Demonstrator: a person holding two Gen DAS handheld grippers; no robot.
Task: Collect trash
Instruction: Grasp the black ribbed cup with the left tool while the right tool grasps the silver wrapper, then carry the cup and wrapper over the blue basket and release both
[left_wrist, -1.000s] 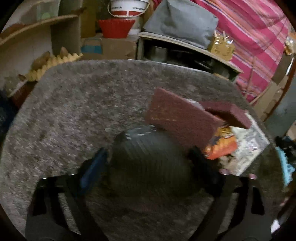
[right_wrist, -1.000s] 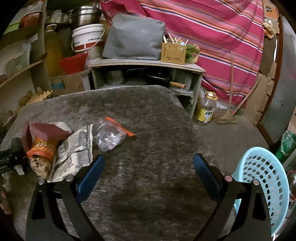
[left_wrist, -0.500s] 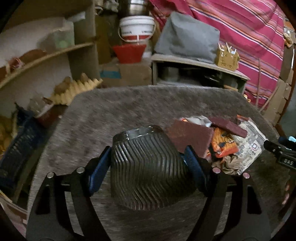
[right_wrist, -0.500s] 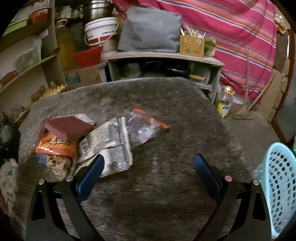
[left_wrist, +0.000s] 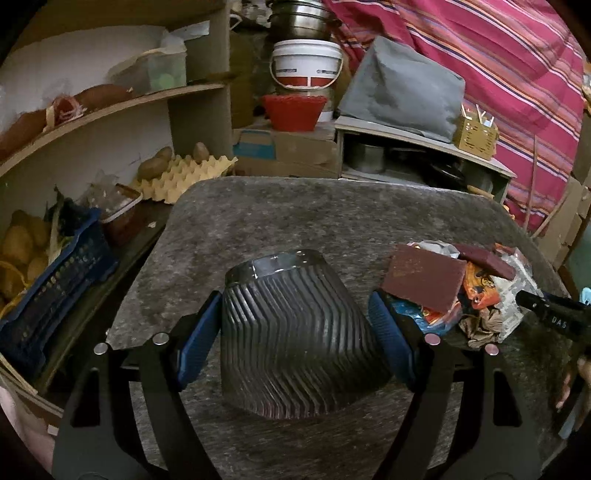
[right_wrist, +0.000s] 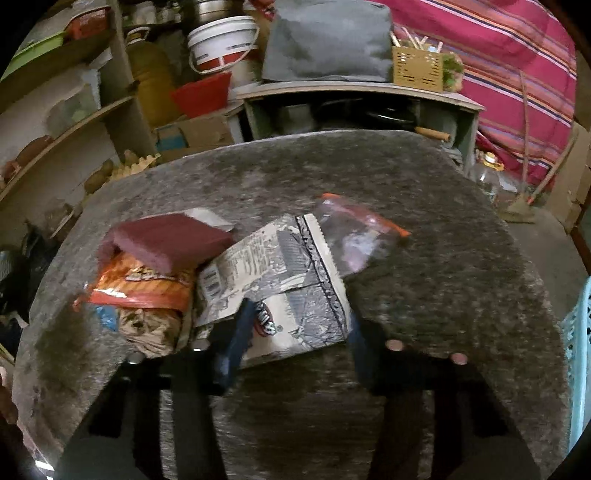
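My left gripper (left_wrist: 295, 299) is shut on a dark ribbed cup (left_wrist: 295, 332), held tilted just above the grey table (left_wrist: 295, 214). The trash pile lies to its right: a maroon pad (right_wrist: 170, 240), an orange snack wrapper (right_wrist: 144, 284), crumpled brown paper (right_wrist: 147, 328), a flat printed paper packet (right_wrist: 280, 266) and a clear zip bag (right_wrist: 358, 236). My right gripper (right_wrist: 297, 315) is low over the packet's near end. Its jaws are closing with the packet between them, and motion blur hides whether the pads press on it. Part of the right gripper (left_wrist: 550, 317) also shows in the left wrist view.
A light blue slotted basket (right_wrist: 576, 332) stands off the table's right side. Shelves on the left hold an egg tray (left_wrist: 184, 173) and a blue crate (left_wrist: 48, 295). Behind the table are a red bowl (left_wrist: 293, 110), a white bucket (left_wrist: 306, 62) and a low cabinet (right_wrist: 354, 107).
The left gripper has lifted the ribbed cup and drawn back to the left of the pile. The right gripper has moved left onto the paper packet and its jaws have narrowed.
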